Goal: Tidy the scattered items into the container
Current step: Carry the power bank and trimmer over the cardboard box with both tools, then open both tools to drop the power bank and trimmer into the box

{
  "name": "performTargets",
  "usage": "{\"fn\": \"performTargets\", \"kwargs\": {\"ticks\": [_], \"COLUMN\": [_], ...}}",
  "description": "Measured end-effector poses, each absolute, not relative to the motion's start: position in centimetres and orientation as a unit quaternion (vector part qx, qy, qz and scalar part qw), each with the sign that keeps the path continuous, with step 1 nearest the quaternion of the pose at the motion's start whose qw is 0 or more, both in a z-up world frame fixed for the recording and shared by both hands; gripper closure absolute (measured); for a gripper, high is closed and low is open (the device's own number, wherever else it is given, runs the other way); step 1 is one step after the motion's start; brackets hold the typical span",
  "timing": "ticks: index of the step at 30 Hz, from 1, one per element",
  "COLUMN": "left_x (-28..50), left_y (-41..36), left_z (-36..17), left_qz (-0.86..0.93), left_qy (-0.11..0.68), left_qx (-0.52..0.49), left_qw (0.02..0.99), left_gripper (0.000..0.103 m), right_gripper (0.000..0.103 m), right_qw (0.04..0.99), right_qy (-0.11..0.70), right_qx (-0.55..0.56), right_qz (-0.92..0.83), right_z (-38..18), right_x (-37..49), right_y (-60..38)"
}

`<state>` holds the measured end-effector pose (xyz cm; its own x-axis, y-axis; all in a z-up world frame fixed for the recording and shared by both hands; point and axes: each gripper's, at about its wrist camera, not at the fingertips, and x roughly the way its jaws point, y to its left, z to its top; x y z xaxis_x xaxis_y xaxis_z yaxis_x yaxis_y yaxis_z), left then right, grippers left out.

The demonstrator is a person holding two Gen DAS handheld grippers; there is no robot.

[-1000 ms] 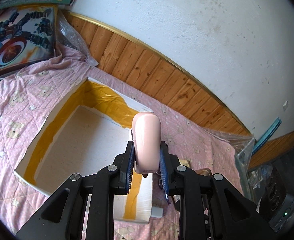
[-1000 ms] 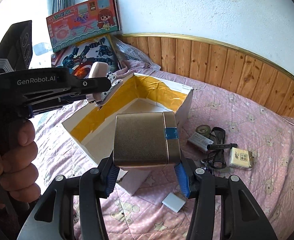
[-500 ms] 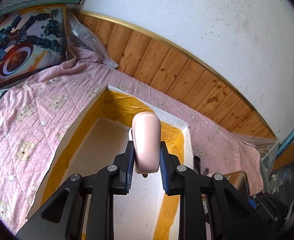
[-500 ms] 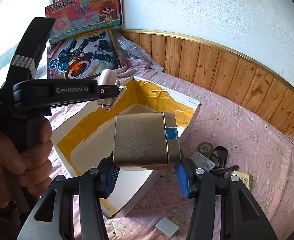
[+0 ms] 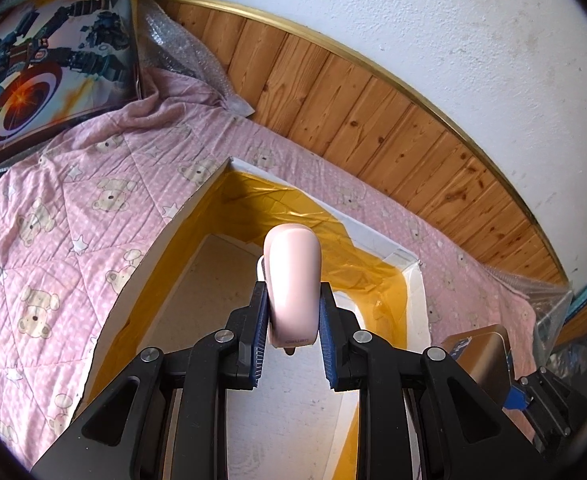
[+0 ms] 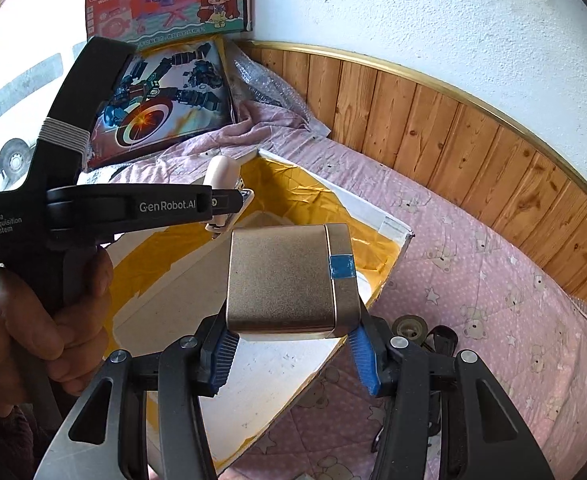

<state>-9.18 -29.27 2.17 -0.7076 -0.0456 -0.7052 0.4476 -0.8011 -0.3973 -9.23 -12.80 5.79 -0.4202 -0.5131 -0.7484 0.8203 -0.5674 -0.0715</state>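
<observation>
We see the left gripper [image 5: 292,332] closed on a pink case [image 5: 292,286], its blue pads [image 5: 258,332] pressing both flanks; the case stands up out of the jaws toward twelve o'clock. Below and beyond it lies the open box [image 5: 415,300], white outside and lined with yellow tape, so the case hangs over the box's inside. In the right wrist view the same gripper [image 6: 229,204] comes in from nine o'clock, held by a hand [image 6: 33,320], with the pink case [image 6: 222,172] at its tip above the box's far-left corner.

The right gripper [image 6: 293,356] is clamped on a gold tin [image 6: 281,280] with a strip of blue tape [image 6: 341,266] across its lid seam. The tin sits wide between the blue pads [image 6: 363,356] and reaches toward twelve o'clock, over the box [image 6: 393,226] near its right wall. In the left wrist view the tin [image 5: 481,354] shows at four o'clock, just outside the box's right wall.

The box rests on a pink quilt [image 6: 493,272] printed with bears and stars. At five o'clock of the tin in the right wrist view a roll of tape [image 6: 409,326] and some dark items, partly hidden, lie on the quilt. Behind it runs wood panelling [image 5: 373,120] with a gold trim under a white wall [image 5: 433,20]. At ten o'clock a toy box with a robot picture [image 6: 165,100] leans there, with a second toy box [image 6: 169,0] above it and bubble wrap [image 6: 261,80] beside it.
</observation>
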Motion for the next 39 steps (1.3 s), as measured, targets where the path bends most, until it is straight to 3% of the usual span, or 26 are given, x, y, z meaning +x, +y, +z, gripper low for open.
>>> {"fn": "performTargets", "kwargs": {"ticks": [27,39], "left_x": [-14.2,-14.7], "left_y": [-31.9,-32.3], "left_z": [-4.4,-6.9], "left_qz": [-0.81,-0.781], "left_qy": [0.335,0.359], "left_qx": [0.452,0.479], "left_qw": [0.165,0.177], "left_gripper": [0.079,0.078], "right_gripper": [0.051,0.051], "right_qw": [0.417,0.394], "right_qy": [0.416,0.442], "right_qx": [0.379,0.401], "right_qz": [-0.713,-0.699], "right_z": [-1.4,-3.2], "right_x": [-15.7,-17.0], "right_y": [-19.5,-20.6]}}
